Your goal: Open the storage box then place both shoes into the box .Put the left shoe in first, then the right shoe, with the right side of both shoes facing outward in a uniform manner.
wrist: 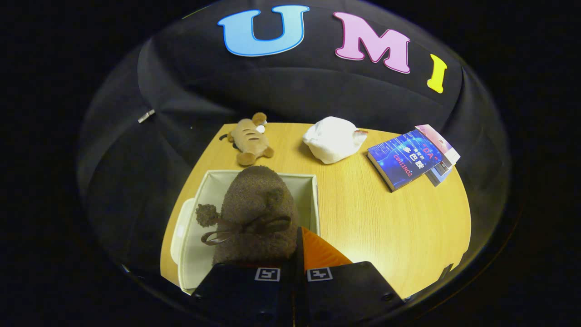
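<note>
A fuzzy brown shoe [258,204] with a ribbon bow and a pom-pom hangs toe-forward over the open white storage box [313,200]. It hides most of the box's inside. My gripper [297,238] is shut on the shoe's rear edge. One orange finger [320,252] shows on the shoe's right side, and the other finger is hidden by the shoe. The box stands at the near left corner of the wooden table [386,218]. Its white lid [179,231] lies against its left wall.
Beyond the box lie a brown striped plush toy [249,138] and a white soft lump [333,138]. A blue book [406,159] on top of other booklets lies at the far right. Bare tabletop spreads to the right of the box.
</note>
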A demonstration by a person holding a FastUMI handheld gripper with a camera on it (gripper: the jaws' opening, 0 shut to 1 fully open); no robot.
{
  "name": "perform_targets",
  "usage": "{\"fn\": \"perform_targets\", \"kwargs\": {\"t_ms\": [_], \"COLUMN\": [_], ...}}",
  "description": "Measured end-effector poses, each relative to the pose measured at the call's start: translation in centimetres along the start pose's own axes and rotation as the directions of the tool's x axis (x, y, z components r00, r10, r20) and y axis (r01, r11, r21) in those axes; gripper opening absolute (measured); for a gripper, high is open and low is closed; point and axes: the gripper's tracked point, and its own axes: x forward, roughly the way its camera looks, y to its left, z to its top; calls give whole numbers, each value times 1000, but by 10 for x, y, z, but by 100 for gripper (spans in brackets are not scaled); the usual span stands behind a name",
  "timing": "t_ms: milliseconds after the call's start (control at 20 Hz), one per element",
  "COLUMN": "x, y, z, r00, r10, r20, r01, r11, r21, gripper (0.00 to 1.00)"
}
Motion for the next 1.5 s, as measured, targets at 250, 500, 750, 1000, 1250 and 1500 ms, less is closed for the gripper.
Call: {"fn": "perform_targets", "kwargs": {"t_ms": [250,500,750,1000,1250,1500], "x": [5,-4,-17,-35,-64,-95], "y": [5,19,31,24,5,-31], "z": [-15,-6,5,17,27,38], "r00": [999,999,989,962,926,887], "r10": [-40,15,111,191,253,289], "r20": [-14,31,95,197,281,360], "r01": [39,-12,-100,-162,-192,-192], "r11": [995,994,989,975,955,940], "r21": [-89,-108,-113,-152,-228,-281], "gripper": [21,49,97,99,99,98]}}
